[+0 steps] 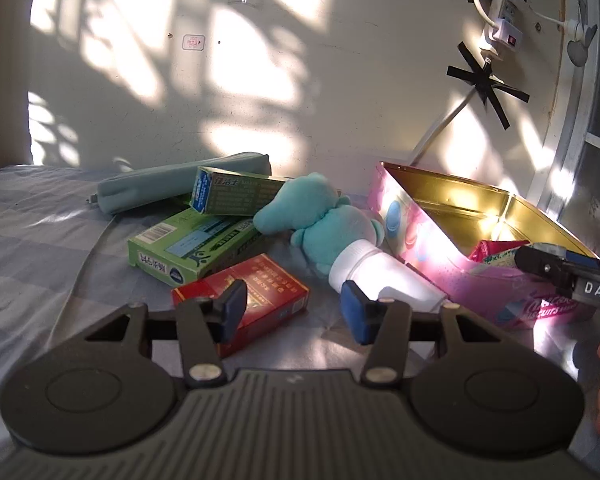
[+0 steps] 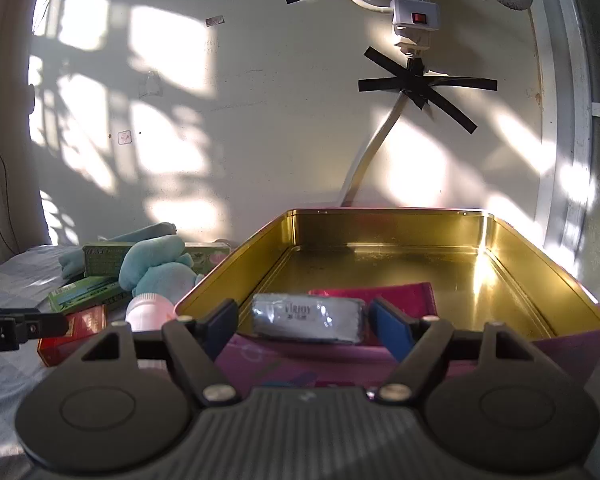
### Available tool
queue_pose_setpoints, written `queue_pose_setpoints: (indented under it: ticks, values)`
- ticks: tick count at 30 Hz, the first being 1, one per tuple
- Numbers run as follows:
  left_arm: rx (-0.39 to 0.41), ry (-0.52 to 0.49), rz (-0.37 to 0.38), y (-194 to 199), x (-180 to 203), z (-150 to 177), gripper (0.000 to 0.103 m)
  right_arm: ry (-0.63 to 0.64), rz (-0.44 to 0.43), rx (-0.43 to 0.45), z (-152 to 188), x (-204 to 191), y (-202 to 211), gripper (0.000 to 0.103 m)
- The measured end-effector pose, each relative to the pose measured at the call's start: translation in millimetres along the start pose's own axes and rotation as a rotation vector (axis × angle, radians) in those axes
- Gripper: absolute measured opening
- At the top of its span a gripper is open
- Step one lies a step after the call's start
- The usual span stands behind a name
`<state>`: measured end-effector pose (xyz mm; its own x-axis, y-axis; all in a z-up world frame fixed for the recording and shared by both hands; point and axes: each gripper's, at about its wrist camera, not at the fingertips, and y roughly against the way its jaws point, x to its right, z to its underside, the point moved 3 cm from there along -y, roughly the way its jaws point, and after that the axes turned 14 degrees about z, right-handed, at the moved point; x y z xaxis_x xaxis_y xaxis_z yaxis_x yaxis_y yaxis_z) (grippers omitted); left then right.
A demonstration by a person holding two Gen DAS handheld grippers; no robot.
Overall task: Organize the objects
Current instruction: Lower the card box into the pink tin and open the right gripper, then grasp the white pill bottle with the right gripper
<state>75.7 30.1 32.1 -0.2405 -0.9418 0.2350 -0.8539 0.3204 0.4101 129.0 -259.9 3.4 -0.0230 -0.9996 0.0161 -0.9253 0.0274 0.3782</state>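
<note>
A pink tin with a gold inside stands open on the bed; in the right wrist view it holds a grey packet and a pink packet. My right gripper is open over the tin's near wall, its pads either side of the grey packet. My left gripper is open and empty, above a red box and beside a white bottle. Behind lie a teal plush toy, two green boxes and a teal pouch.
The bed has a grey checked sheet. A wall rises right behind the objects, with a power strip and a cable taped to it. The right gripper shows at the right edge of the left wrist view.
</note>
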Motion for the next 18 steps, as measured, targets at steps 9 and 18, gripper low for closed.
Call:
queue_pose_setpoints:
  ticks: [9, 18]
  values:
    - [-0.027, 0.097, -0.022, 2.0, -41.1, 25.9, 0.054, -0.047, -0.152, -0.011, 17.8, -23.1, 43.1, 0.061]
    - [0.037, 0.241, 0.064, 14.4, -62.0, 26.3, 0.056, 0.223, -0.21, -0.055, 25.9, -96.2, 25.1, 0.056]
